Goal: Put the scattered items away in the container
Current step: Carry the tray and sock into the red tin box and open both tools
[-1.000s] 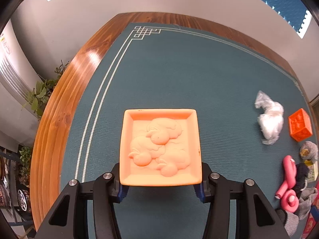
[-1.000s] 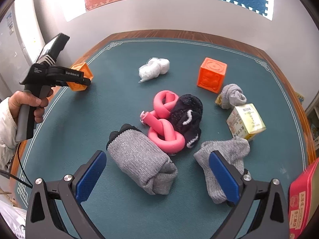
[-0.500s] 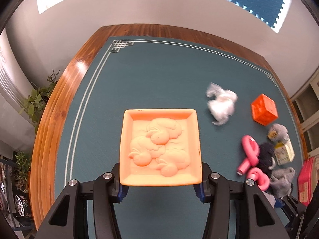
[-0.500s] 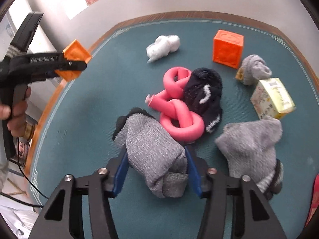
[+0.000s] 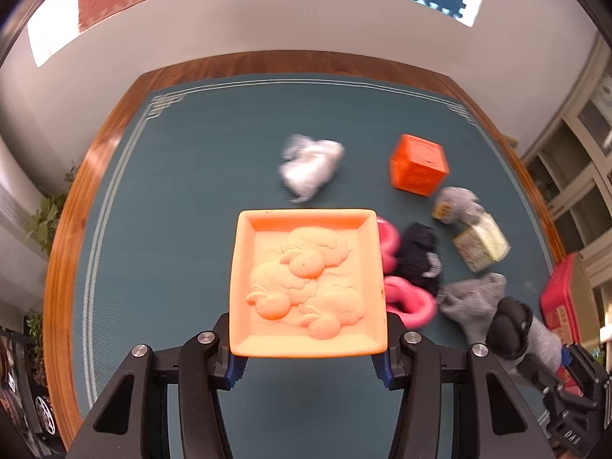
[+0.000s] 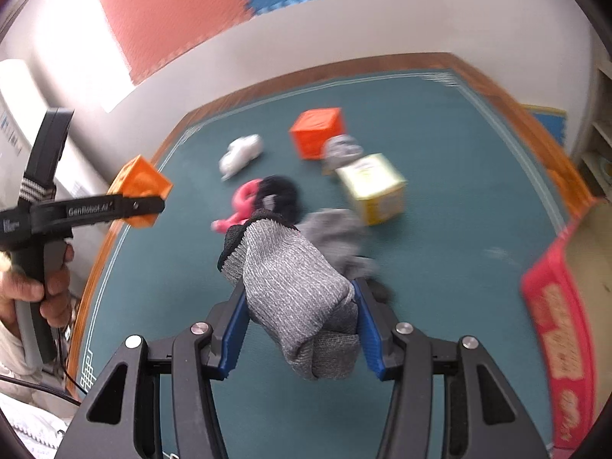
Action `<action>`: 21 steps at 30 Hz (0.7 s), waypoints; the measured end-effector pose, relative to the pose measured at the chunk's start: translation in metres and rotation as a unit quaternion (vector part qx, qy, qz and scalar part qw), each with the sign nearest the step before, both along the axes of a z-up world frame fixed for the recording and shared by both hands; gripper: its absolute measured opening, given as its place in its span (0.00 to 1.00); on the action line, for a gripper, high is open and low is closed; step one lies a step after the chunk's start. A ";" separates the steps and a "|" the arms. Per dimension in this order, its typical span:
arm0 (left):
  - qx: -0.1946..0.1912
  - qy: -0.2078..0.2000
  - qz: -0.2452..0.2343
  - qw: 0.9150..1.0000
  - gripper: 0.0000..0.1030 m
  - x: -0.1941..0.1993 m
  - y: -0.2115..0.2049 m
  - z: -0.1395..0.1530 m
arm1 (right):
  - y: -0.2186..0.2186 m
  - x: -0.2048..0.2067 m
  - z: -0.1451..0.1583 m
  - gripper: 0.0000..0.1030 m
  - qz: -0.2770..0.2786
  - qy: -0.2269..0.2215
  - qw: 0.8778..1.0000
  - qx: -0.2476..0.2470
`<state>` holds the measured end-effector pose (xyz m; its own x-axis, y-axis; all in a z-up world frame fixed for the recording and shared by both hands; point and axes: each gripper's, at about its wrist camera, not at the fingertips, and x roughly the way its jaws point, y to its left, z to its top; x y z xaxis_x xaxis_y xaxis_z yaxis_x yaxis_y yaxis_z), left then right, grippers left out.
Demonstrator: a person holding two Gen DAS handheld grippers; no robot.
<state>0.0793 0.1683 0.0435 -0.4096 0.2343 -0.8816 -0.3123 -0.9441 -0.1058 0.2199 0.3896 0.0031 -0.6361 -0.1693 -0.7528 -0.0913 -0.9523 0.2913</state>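
My left gripper (image 5: 308,359) is shut on an orange square tray (image 5: 308,283) with a raised animal relief, held above the green mat. It also shows in the right wrist view (image 6: 143,187). My right gripper (image 6: 300,329) is shut on a rolled grey sock (image 6: 298,298) with a black cuff, lifted off the mat. That sock also shows in the left wrist view (image 5: 524,329) at lower right. On the mat lie a pink foam loop (image 5: 405,302), a dark sock (image 5: 419,260), a flat grey sock (image 5: 474,302), an orange cube (image 5: 419,168), a white bag (image 5: 310,166) and a yellow box (image 5: 482,244).
A small grey sock ball (image 5: 457,202) lies by the yellow box. A red packet (image 5: 562,298) sits at the mat's right edge, also in the right wrist view (image 6: 558,332). The wooden table rim (image 5: 61,267) runs along the left.
My right gripper closed on the rolled grey sock and lifted it off the mat. My left gripper swung right with the tray, so it now hangs over the pink loop.
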 end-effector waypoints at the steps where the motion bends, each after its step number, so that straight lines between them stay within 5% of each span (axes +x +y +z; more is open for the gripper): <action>1: 0.002 0.000 -0.009 1.000 0.52 0.005 0.010 0.001 | 0.009 0.007 0.003 0.54 -0.011 0.002 1.000 0.001; 11: 0.020 0.003 -0.108 0.994 0.52 0.051 0.131 0.016 | 0.112 0.089 0.031 0.54 -0.147 0.015 0.989 0.013; 21: 0.032 0.007 -0.206 0.978 0.52 0.099 0.254 0.025 | 0.180 0.147 0.038 0.54 -0.225 0.015 0.974 0.033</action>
